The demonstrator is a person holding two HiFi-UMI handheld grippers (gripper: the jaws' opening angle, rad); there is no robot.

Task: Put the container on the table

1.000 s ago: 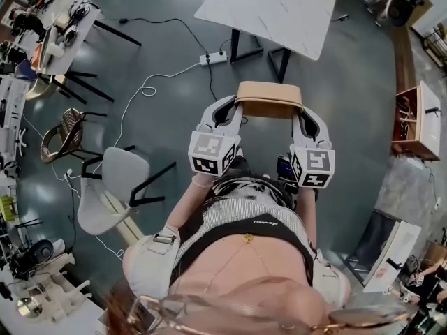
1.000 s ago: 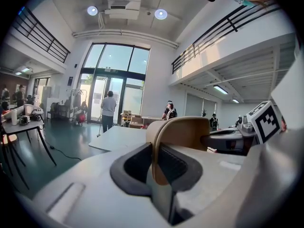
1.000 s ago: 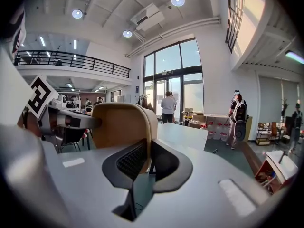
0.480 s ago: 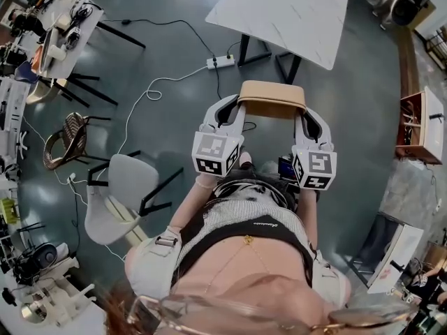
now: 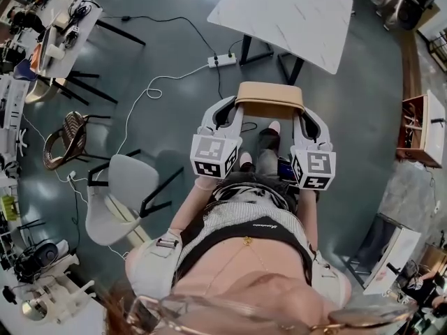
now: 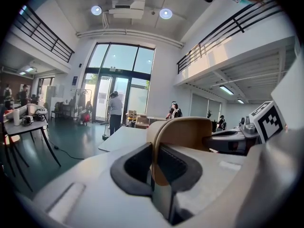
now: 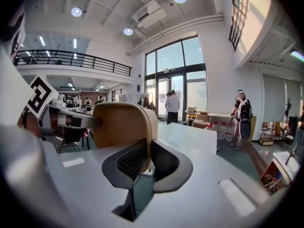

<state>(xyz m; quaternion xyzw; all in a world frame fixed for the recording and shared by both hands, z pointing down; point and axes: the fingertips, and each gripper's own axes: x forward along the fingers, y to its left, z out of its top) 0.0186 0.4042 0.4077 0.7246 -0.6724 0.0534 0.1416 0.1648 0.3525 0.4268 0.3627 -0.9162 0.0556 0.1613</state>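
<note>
A tan, box-shaped container hangs in front of me over the grey floor, held from both sides. My left gripper is shut on its left rim and my right gripper on its right rim. In the left gripper view the tan wall sits clamped between the dark pads of that gripper. The right gripper view shows the same on the other side: container pinched in the right gripper. The white marble-topped table stands just beyond the container, apart from it.
A power strip with a white cable lies on the floor left of the table's legs. A grey chair stands at my left, a wooden crate at the right. Cluttered benches line the left edge. People stand far off by the windows.
The table has drifted a little nearer and rightward in the head view. A foot now shows below the container. Both grippers keep their hold on the container.
</note>
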